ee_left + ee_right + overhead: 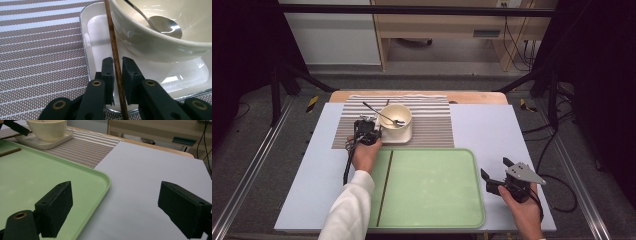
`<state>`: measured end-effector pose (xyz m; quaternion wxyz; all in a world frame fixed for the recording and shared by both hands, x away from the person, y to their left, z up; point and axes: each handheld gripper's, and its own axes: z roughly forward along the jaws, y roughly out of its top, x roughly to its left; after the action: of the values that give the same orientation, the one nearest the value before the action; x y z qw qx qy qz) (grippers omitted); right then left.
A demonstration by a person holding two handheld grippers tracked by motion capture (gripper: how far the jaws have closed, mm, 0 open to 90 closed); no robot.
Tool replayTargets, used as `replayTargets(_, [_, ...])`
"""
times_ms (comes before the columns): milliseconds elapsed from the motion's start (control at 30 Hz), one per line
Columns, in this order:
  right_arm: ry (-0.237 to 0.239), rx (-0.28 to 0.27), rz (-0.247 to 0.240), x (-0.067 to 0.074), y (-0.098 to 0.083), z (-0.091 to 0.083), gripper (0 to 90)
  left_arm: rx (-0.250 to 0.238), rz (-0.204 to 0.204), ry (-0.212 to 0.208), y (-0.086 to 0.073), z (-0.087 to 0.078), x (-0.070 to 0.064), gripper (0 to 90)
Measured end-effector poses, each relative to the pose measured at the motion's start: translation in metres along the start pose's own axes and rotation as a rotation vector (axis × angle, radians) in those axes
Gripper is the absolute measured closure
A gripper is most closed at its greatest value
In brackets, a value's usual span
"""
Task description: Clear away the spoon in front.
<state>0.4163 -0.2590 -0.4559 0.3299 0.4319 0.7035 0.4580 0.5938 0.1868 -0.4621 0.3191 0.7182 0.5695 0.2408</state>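
Table (492, 130), pale blue-grey sheet over a wooden top, centre of the high view. Flat green plastic tray (432, 185) in the lower centre, one thin brown wooden chopstick (385, 187) lying lengthwise near its left edge. Brown-and-white striped placemat (432, 125) above the tray. On the mat, a square white ceramic plate (97, 37) bearing a cream round bowl (396, 116) with a metal spoon (163, 25) resting inside.

Left gripper (118, 67), at the plate's left edge in the high view — its jaws are drawn in on a second thin brown wooden chopstick (113, 40) that lies on the plate just beside the bowl; in the left gripper view the pads stand at either side of the stick, apparently pressing on it. Right gripper (115, 207), lower right of the high view, hovers over bare table beside the tray with jaws spread wide, nothing between them.

Step in hand, as judged: pickup of the second chopstick for transfer to the tray. The next move calls for a firm pinch, then a lift clear of the bowl's wall — the stick is thin and could roll or pivot.
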Motion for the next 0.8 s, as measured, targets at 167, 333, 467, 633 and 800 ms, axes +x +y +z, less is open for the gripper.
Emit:
replayTargets(167, [0.0,0.0,-0.002,0.0,0.0,0.0,12.5,-0.001,-0.011,0.008,0.0,0.0,-0.001,84.9])
replayTargets(333, [0.002,0.001,0.0,0.0,0.0,0.001,12.6,-0.009,-0.031,0.014,0.0,-0.001,-0.001,85.3])
replayTargets(467, [0.002,0.002,-0.002,0.0,0.0,0.001,12.5,-0.037,-0.09,0.026,0.001,-0.007,0.003,85.4])
replayTargets(633, [0.004,0.004,0.001,0.0,0.0,0.001,12.5,-0.065,-0.217,-0.003,0.001,-0.015,0.011,85.4])
replayTargets(800, [0.005,0.003,-0.002,0.001,0.0,0.001,12.5,-0.072,-0.237,-0.012,0.001,-0.019,0.012,85.4])
